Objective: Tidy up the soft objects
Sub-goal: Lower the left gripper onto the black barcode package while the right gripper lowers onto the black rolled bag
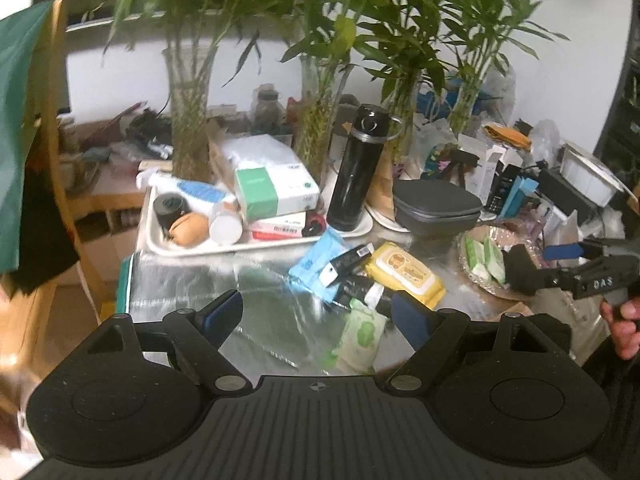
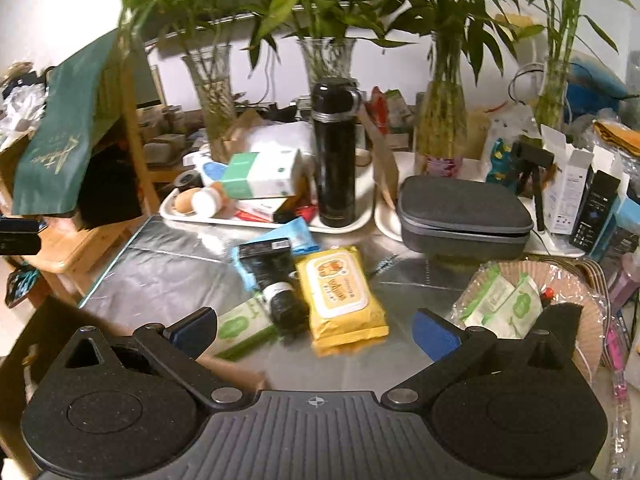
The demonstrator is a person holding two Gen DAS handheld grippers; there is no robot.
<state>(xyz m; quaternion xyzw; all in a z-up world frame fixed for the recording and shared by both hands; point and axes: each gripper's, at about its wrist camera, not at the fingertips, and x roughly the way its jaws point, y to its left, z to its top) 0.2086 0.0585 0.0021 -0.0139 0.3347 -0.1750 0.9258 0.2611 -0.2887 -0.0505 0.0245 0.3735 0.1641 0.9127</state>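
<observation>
A yellow wipes pack lies on the shiny table, also in the left wrist view. Beside it lie a blue soft pack, black tubes and a green-and-white wipes pack. A woven basket at the right holds two green-and-white packs. My left gripper is open and empty above the table, just short of the pile. My right gripper is open and empty, just in front of the yellow pack. It shows from the side in the left wrist view.
A white tray holds boxes, a bottle and a black flask. A grey zip case sits behind the basket. Glass vases with bamboo line the back. Boxes crowd the far right. A wooden chair with green cloth stands left.
</observation>
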